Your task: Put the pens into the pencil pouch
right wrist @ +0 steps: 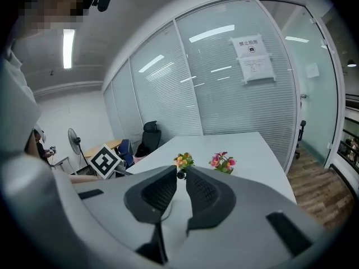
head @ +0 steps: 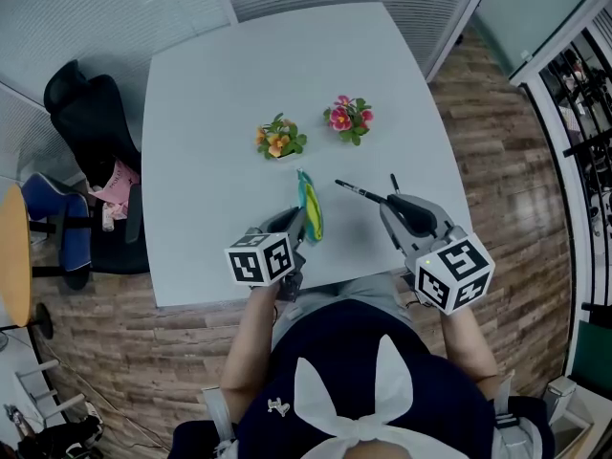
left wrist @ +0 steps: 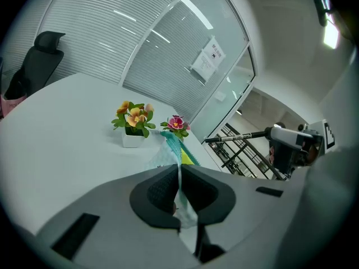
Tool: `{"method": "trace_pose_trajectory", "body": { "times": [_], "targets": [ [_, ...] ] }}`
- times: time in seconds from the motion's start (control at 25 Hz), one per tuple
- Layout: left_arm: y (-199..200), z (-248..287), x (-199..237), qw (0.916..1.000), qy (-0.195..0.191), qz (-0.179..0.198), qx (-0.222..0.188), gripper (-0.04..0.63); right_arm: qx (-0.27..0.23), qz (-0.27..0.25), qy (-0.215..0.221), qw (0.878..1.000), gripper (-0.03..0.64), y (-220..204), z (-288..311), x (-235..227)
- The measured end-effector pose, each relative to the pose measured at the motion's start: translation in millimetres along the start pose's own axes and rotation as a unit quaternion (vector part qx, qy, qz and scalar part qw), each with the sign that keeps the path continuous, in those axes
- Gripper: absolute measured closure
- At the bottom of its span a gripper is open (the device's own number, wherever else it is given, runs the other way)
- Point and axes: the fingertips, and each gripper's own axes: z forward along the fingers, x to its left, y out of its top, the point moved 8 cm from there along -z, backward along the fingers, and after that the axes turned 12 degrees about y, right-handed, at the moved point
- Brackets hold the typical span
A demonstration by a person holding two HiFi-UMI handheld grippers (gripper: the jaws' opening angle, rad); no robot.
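Fingers of your left gripper [left wrist: 179,171] are clamped on the near end of the pencil pouch [head: 309,208], which stands on edge close to the near edge of the table [head: 210,84]. Fingers of your right gripper [right wrist: 180,175] are closed on the rear of a black pen [head: 361,192], held off the table, its tip apart from the pouch. An orange flower pot [head: 279,142] and a pink flower pot [head: 349,118] stand just beyond. Bare table lies open to the left and on the far side.
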Motion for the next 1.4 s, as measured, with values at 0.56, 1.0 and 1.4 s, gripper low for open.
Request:
{"method": "trace_pose_trajectory", "body": {
  "times": [0.56,1.0,1.4],
  "targets": [
    [-1,3,-4,1.0000,0.003,0.004,0.000,0.563,0.027,-0.039,0.062,0.997,0.558,5,25,26],
    [-2,4,-6,1.0000,0.001,0.009,0.000,0.563,0.091,-0.071,0.064,0.991,0.558,-8,38,35],
    [0,1,-6,0.9999,0.004,0.016,0.000,0.563,0.114,-0.086,0.062,0.988,0.557,-10,47,40]
  ]
}}
